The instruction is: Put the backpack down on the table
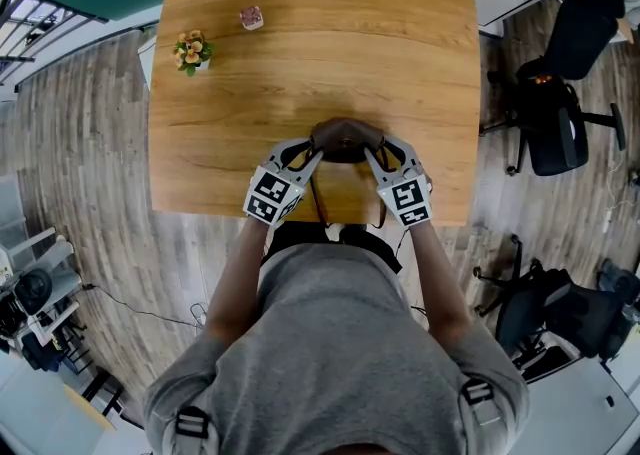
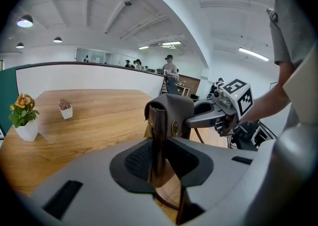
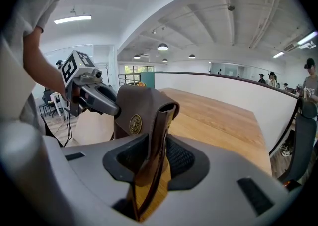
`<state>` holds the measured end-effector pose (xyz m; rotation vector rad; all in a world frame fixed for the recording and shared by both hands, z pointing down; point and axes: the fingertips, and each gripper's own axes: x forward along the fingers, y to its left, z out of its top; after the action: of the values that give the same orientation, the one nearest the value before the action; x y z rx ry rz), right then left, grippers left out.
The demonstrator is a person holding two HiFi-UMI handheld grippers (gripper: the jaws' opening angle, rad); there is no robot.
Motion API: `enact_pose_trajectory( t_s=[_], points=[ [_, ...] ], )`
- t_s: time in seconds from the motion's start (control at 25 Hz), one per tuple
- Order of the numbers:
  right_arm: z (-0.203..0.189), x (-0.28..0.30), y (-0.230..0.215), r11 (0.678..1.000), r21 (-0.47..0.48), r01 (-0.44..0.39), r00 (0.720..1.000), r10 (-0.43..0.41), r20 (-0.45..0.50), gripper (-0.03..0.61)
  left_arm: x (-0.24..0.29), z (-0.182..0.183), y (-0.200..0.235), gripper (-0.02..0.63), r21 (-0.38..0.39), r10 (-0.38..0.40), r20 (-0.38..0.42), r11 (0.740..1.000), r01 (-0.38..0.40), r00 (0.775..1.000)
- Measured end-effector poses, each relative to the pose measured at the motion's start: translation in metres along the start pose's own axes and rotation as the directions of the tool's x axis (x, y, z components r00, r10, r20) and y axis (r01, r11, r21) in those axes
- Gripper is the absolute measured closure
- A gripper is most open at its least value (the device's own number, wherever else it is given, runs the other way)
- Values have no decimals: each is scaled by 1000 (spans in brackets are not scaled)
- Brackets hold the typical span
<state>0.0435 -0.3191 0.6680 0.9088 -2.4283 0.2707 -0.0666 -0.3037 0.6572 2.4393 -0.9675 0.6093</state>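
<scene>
Brown leather backpack (image 1: 345,139) was upright at the desk's (image 1: 300,53) near edge, with left gripper (image 1: 308,159) and right gripper (image 1: 380,157) jaws clenched on its straps (image 2: 159,140). Whether it rested was unclear, and letting go apparently remained.

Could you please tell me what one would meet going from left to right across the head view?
Pot of yellow flowers → small pink plant pot → left gripper → backpack → right gripper → black office chair.
</scene>
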Motion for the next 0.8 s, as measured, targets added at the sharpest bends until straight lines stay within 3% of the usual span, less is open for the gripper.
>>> enact_pose_trajectory(
  t_s=[0.28,0.48,0.8],
  points=[
    [-2,-1,0,1000,17,-2,1000,2,-11,430,-2,-4,0,512,5,11,-10,1000,-11,1000],
    [-6,-1,-2,997,72,-26,1000,27,-9,373,-3,-5,1,494,-11,49,-1,999,-49,999],
    [-11,-14,-4,996,93,-2,1000,2,-6,313,-9,-9,0,422,-27,73,3,997,-73,997]
  ],
)
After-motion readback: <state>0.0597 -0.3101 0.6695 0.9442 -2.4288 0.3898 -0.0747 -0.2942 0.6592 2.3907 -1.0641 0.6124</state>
